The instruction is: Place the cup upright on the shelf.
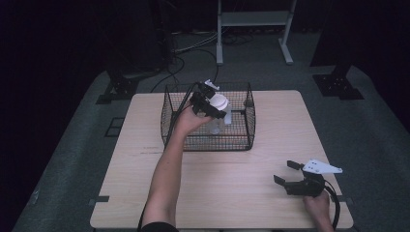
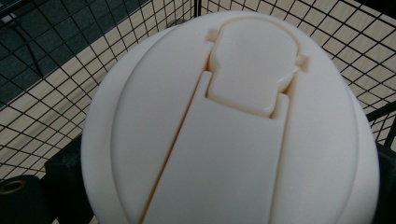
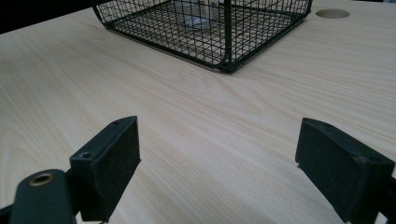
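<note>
One black wire basket (image 1: 241, 140) stands on the light wood bench (image 1: 232, 188), nearer the bench's far edge than its near one, with bare wood open on both sides of it and a broad bare stretch in front. The left claw (image 1: 212, 108) is over the basket's left half, the hand (image 1: 188, 118) behind it reaching across the basket's left rim. Its jaws sit on either side of one clear bottle (image 1: 217, 123) with a white cap (image 1: 220, 101), closed against it just under the cap; the bottle stands upright inside the basket, toward the left and middle, clear of the right wall. In the left gripper view the cap (image 2: 233, 135) lies close under the camera, a flip-top lid with a raised tab near its upper end, and basket mesh (image 2: 56, 79) with the wood beneath shows around it. The right claw (image 1: 289, 174) is well in front of the basket and to its right, near the bench's near right corner, held by the right hand (image 1: 319, 205) at the near edge. Its two jaws stand wide apart with nothing between them, pointing toward the basket. In the right gripper view the pads (image 3: 112, 163) hang just above bare wood, the basket's near corner (image 3: 226, 65) is ahead, and one round hole (image 3: 332, 13) in the bench lies beyond the basket to its right. Open wood lies all the way between this claw and the basket.
</note>
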{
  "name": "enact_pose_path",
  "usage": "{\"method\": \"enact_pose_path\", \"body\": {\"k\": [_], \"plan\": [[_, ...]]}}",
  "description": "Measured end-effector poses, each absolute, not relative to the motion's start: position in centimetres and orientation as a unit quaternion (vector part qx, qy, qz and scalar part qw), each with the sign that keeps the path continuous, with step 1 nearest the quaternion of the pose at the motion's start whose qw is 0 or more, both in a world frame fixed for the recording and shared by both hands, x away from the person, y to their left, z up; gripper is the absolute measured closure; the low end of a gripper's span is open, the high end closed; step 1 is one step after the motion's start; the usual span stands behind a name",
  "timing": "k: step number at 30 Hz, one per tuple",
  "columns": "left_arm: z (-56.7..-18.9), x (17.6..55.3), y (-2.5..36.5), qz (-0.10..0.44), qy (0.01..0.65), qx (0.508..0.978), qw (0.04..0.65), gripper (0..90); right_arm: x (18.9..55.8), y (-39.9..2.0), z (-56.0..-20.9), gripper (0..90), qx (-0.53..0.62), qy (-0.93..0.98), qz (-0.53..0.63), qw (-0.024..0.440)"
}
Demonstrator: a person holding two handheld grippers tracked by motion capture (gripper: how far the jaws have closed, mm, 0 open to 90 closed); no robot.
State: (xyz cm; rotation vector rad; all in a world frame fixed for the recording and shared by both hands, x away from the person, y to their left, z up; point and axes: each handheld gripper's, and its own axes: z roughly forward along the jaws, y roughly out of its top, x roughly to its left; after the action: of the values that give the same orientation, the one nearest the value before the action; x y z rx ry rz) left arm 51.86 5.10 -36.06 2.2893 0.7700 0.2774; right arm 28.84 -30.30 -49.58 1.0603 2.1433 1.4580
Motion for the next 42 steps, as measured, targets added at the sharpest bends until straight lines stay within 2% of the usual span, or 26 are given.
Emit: {"method": "enact_pose_path", "body": {"k": [11, 42], "plan": [[-35.4, 51.6, 5.7, 0.109, 0.3, 0.877, 0.359, 0.0, 28.8, -30.2, -49.6, 12.9, 0.371, 0.757, 0.511, 0.169], [-34.8, 49.7, 8.3, 0.125, 0.294, 0.879, 0.354, 0.0, 28.8, -30.1, -49.6, 12.9, 0.369, 0.76, 0.506, 0.17]]}}
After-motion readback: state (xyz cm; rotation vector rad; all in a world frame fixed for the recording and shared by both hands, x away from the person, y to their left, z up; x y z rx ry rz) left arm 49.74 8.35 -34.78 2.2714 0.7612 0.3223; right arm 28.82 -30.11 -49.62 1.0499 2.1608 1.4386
